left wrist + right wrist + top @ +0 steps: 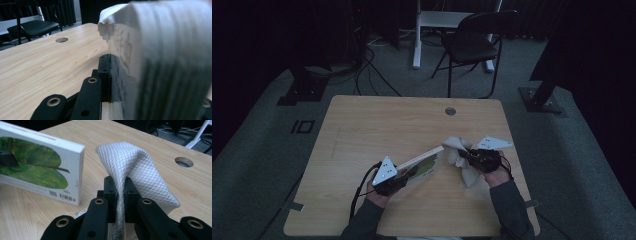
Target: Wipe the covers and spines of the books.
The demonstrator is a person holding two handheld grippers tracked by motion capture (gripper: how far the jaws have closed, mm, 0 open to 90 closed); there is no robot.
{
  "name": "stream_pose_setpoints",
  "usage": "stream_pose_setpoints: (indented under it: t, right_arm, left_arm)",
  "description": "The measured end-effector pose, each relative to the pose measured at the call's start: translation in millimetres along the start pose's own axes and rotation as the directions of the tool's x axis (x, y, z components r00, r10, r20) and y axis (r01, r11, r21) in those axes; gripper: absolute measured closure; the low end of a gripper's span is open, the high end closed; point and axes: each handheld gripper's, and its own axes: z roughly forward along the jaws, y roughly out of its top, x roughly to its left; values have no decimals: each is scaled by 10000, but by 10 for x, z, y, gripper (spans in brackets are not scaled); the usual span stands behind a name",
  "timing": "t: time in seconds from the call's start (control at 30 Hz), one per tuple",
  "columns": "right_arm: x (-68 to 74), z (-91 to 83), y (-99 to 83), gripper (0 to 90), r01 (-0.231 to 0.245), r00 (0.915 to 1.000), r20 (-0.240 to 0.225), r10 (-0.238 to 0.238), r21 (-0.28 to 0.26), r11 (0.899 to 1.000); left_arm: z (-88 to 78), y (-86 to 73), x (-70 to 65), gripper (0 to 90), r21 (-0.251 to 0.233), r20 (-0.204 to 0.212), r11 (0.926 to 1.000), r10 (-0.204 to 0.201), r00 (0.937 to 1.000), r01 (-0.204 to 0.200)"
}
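On the wooden table (362, 130), the left gripper (396, 181) pinches the box (422, 164) upright at six o'clock while the right gripper (120, 195) at four o'clock clamps the white cloth (135, 167), seemingly mid-wipe, needing contact next.

The table (362, 125) is seen from above, looking forward and down; both gripper views are taken close and low, and the box (37, 165) and cloth (135, 165) are shared.

A light wooden table (362, 130) had a round hole (450, 111) near its far edge. Behind it stood a dark folding chair (474, 42), and cables (369, 65) trailed across the grey floor.
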Motion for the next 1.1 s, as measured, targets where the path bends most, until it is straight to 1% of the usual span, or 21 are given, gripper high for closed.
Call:
stream_pose_setpoints:
  t: [0.2,0.3,0.63,0.7,0.83,0.9,0.97,1.1]
  right_arm:
    - [43,16,12,843,311,9995,76,-313,216,9993]
    - [52,19,13,843,384,9992,113,-387,269,9989]
    - [95,20,26,842,678,9977,33,-679,392,9969]
    - [116,23,35,842,801,9968,-42,-800,380,9961]
    - [165,21,59,840,1115,9935,-262,-1110,191,9936]
    - [177,19,65,840,1144,9930,-325,-1139,143,9933]
    - [212,12,80,839,1312,9901,-504,-1313,-41,9913]
    - [227,27,85,838,1344,9895,-532,-1346,-65,9909]
  left_arm:
    - [-21,13,25,781,15,-51,10000,-12,10000,12]
    - [-32,15,38,781,-24,-62,10000,-84,9999,84]
    - [-42,17,57,781,-19,-114,9998,-190,9998,190]
    - [-37,15,55,781,6,-108,9999,-167,9998,167]
    - [-19,12,38,780,42,-34,9999,-148,9999,148]
    - [-14,11,33,781,43,2,9999,-147,9999,147]
    - [-5,12,20,781,64,57,9999,-138,9999,138]
    - [2,17,5,781,55,115,9999,-122,9999,121]
